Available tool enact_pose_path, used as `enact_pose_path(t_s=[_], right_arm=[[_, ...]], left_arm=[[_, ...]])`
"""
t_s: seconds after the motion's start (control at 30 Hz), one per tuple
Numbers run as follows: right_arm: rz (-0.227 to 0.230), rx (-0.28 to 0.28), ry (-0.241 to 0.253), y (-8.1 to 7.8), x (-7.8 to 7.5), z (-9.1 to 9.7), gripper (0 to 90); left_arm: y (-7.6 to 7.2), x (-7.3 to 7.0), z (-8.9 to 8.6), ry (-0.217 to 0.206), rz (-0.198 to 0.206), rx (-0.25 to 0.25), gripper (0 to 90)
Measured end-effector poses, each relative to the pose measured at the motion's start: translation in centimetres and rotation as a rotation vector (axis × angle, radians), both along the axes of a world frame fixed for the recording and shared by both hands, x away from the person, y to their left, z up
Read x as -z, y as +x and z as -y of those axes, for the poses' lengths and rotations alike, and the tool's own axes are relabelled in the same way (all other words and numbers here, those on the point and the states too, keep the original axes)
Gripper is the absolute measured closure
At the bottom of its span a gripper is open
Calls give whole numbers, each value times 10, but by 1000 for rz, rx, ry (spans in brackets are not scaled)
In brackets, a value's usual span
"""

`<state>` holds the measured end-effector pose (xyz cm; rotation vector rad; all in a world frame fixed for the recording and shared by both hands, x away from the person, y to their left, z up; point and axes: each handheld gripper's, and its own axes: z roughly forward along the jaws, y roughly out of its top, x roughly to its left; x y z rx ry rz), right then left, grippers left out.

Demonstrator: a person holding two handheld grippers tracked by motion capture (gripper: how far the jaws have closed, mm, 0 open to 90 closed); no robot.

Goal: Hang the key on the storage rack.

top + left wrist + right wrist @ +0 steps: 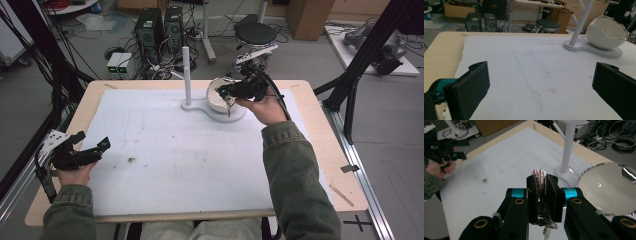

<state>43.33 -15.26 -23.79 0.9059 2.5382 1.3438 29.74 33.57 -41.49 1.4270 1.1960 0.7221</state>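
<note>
- Meanwhile, the right gripper (541, 195) had its jaws clamped on a bunch of metal keys (539, 178) beside the white eggshell-shaped ceramic bowl (218, 95), far right.
- The left gripper (92, 150) hovered wide apart, near left over the white foam-covered table (175, 150).

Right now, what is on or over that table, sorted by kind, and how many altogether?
Hand-held tools: 2, the left tool open, the right tool shut on the keys
Bunch of keys: 1
Egg-shaped white bowl: 1
White stand with upright post: 1
White mat: 1
Total: 6
</note>
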Motion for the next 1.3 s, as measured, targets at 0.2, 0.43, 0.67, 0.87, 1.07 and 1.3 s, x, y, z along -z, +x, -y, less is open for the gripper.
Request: enact_pose_path(t_s=[0.2, 0.43, 0.67, 0.87, 1.07, 1.3], right_arm=[[-2, -8, 10, 12, -3, -13, 806], [3, -16, 0, 24, -11, -27, 807], [2, -24, 4, 37, -21, -44, 806], [19, -46, -39, 50, -31, -66, 806], [20, -44, -43, 65, -35, -87, 807], [15, -29, -45, 77, -38, -101, 806]], left_arm=[[1, 0, 0, 1, 1, 1, 18], [1, 0, 1, -2, -1, 5, 18], [2, -1, 2, -23, 3, 5, 18], [3, 0, 2, -28, 3, 5, 18], [4, 0, 1, -35, 4, 5, 18], [6, 2, 3, -38, -3, 19, 18]])
